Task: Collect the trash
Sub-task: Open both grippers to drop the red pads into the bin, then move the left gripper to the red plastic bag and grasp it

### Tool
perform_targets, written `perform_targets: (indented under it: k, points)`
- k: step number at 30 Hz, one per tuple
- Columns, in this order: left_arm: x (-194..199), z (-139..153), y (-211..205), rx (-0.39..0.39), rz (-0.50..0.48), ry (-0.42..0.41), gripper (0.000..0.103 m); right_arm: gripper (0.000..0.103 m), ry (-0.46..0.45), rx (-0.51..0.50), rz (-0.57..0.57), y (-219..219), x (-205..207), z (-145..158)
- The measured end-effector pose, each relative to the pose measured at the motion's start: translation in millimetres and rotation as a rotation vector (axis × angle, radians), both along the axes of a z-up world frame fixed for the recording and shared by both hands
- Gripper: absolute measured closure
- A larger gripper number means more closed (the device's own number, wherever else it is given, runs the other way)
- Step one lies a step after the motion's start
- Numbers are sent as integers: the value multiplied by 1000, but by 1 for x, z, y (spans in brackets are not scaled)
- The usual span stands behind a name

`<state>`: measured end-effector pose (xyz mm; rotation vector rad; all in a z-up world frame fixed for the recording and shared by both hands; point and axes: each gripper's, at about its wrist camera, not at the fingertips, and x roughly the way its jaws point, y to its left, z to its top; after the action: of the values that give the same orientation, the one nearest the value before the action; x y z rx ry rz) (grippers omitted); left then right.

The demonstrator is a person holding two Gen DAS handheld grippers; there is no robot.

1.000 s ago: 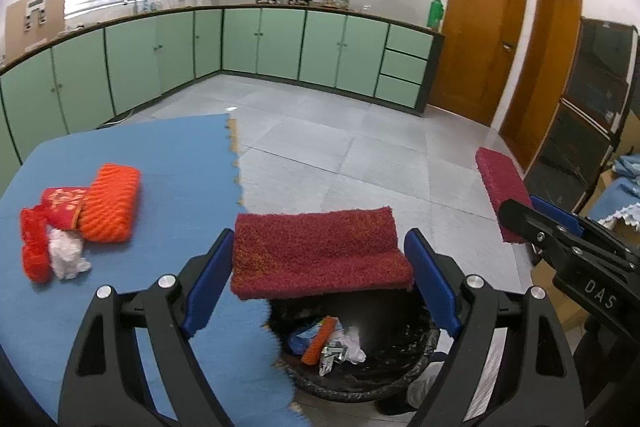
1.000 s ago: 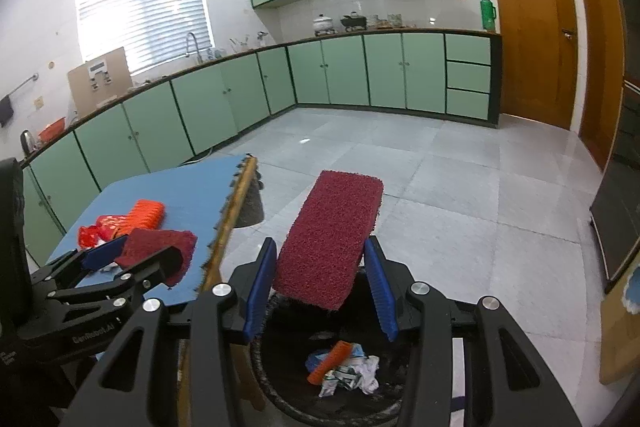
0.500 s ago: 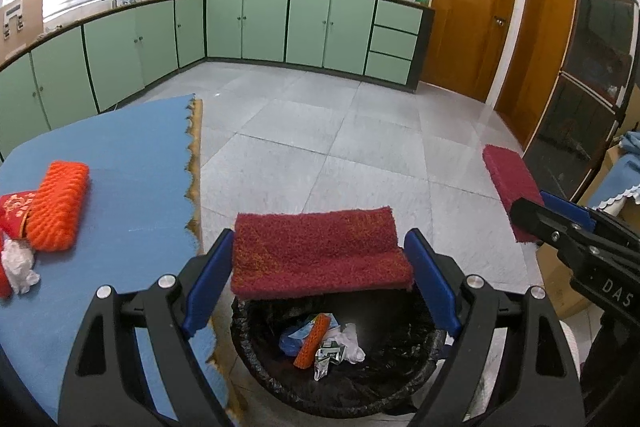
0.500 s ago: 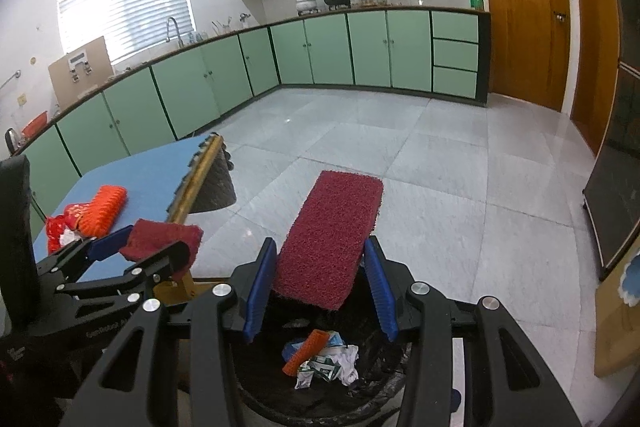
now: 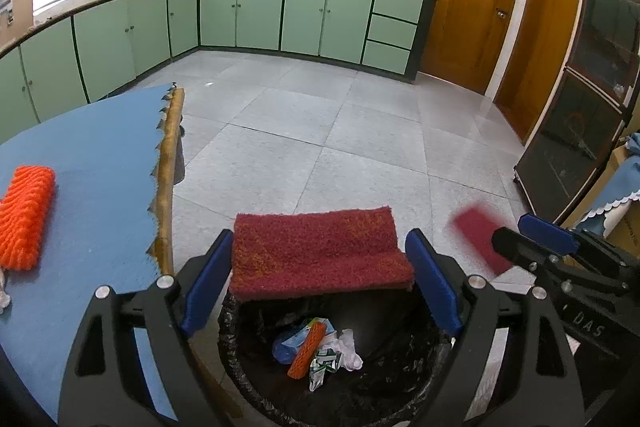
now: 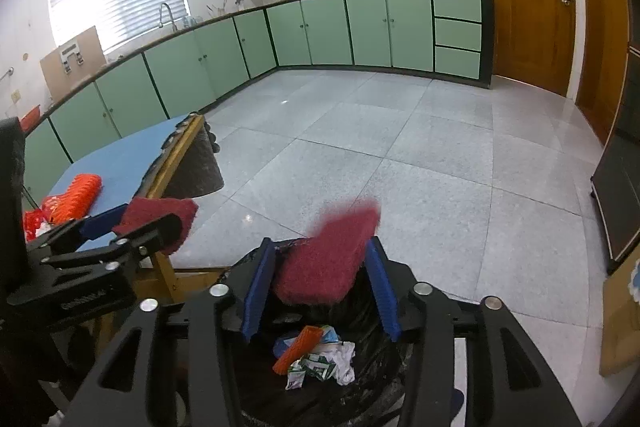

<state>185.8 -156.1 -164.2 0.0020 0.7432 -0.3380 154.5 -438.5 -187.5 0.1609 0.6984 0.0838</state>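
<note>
Kitchen with green cabinets, seen from my two handheld grippers held over a black-lined trash bin. My left gripper pinches a dark red scouring pad flat between its blue fingers, directly above the bin's mouth. My right gripper is opening its jaws; a second red scouring pad, blurred and tilted, sits loose between them over the bin. Inside the bin lie an orange net sleeve, crumpled paper and wrappers. On the blue table to the left rests an orange mesh roll
</note>
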Motion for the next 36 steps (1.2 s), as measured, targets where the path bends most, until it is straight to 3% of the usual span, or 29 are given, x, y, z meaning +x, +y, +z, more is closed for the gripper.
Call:
perform_targets:
  k: [10,17,26,36]
  points:
    - [7,4,5,-57,-6,9,14,24,18,1,-59,-11,0,-5]
    - [-4,31,27,-71,35,-51,14,7,-15,2,-92,-15,-12,13]
    - [-26,64,81,-88,148,-111,10,6,-71,38,-80,5,-24,41]
    - [-55,75,153,-47,274,-124,10,6,-114,39,29,73,-21,59]
